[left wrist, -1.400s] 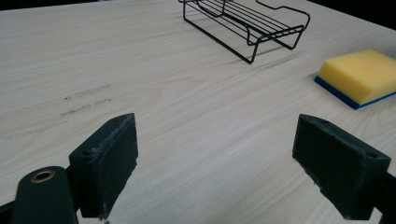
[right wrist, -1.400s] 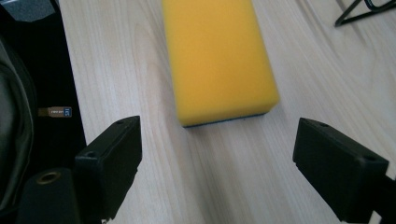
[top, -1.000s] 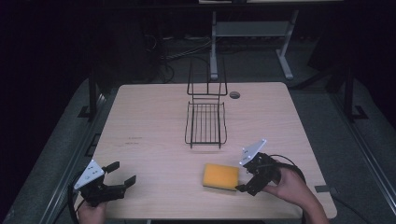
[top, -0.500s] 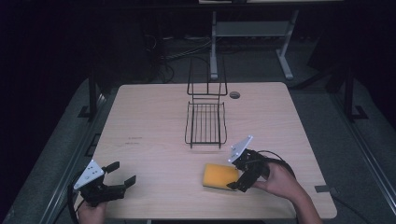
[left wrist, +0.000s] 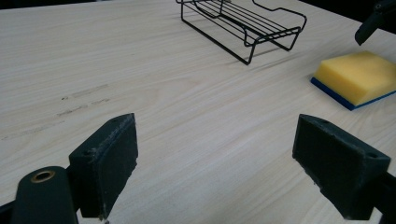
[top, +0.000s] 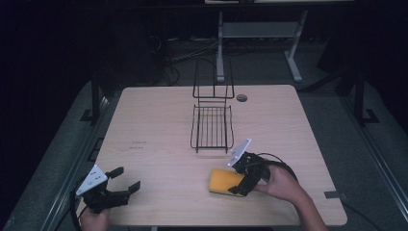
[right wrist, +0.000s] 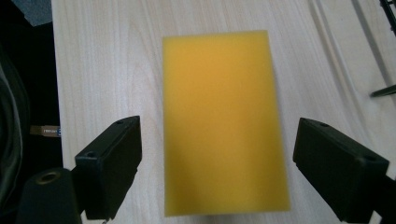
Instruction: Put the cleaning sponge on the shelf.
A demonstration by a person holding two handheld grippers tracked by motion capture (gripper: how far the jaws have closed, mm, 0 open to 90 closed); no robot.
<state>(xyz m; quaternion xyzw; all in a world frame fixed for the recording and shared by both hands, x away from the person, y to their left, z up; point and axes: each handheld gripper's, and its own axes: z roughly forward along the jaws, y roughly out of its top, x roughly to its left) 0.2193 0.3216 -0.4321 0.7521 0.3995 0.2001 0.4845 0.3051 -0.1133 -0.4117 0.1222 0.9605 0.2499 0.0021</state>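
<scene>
So the flat yellow foam sponge with the blue underside [right wrist: 224, 123] hasn't been grabbed yet: it's lying flat on the pale wooden table [top: 154, 125], straddled by the wide-open right gripper [top: 243, 175], while the left gripper [top: 126, 179] is held open well off to the side, so everything's left.

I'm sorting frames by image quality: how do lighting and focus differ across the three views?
High view: lit table, surroundings nearly black, wire rack crisp. Left gripper view: even light, the rack's shadow soft on the wood, near jaws slightly blurred. Right gripper view: the yellow sponge looks soft and textureless between the open right gripper jaws, though the wood grain is clear.
</scene>
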